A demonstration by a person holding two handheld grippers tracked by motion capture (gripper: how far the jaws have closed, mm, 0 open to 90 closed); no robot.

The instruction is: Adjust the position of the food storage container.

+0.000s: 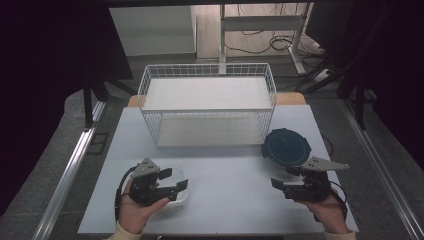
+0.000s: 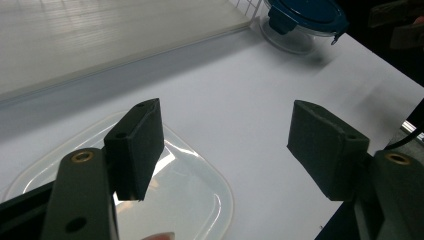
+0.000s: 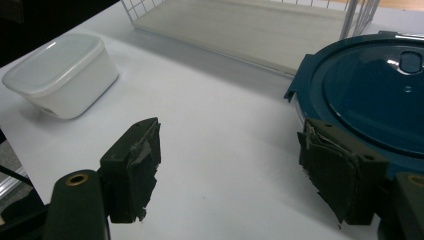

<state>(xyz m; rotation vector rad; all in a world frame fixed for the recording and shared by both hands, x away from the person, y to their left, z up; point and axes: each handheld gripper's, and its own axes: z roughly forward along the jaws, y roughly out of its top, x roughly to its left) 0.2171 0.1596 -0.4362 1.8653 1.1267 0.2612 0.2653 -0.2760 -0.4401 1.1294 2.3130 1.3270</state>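
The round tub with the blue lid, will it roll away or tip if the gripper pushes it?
Probably not. The round tub sits flat and squat on the table, so it would likely slide rather than roll or tip. Its clear wall looks like smooth hard plastic, maybe slippery for the right gripper, whose open jaws stand beside it.

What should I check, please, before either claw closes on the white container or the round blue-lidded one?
1. Left claw open, nothing between its pads: ok.
2. Right claw open, holding nothing: ok.
3. White container lidded, upright on the table: ok.
4. Left claw straddles the white container: not ok; one pad is over the lid, the other beside it.
5. Blue-lidded container upright, lid on: ok.
6. Wire basket shelves free for placing: ok.
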